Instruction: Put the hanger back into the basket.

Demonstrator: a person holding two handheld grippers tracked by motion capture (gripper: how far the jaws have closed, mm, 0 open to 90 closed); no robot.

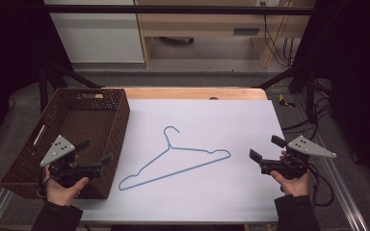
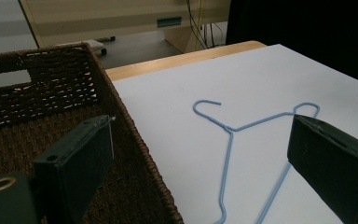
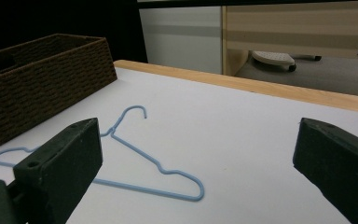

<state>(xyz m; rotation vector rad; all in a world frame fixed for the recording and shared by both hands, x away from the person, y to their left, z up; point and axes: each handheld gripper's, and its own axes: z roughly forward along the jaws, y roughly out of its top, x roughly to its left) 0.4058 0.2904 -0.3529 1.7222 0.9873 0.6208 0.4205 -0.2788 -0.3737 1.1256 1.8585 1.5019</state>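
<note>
Hanger: a thin blue wire hanger is lying flat on the white sheet in the middle of the counter, touching nothing else.
Left tongs: the left tongs are hanging over the near right corner of the basket, jaws standing wide apart and holding nothing; in the left gripper view the hanger is showing between those jaws.
Right tongs: the right tongs are hovering at the counter's right edge, jaws likewise wide apart and gripping nothing; the right gripper view is looking across the hanger toward the basket.
Way to the hanger: seen from the high view, it is lying at about 3 o'clock from the left tongs and at about 9 o'clock from the right tongs, squarely between the two.
Long axis: the bottom bar is running from 8 o'clock to 2 o'clock, low end toward the left hand, high end toward the right hand.
Pointing: the hook is standing off at about 11 o'clock, its open curl turning toward 3 o'clock.
Nearer hand: each end is sitting close to its own side; the right shoulder looks slightly nearer the right tongs, by my judgement.
Basket: the brown woven basket is sitting at the counter's left, just beside the hanger's low end.
</note>
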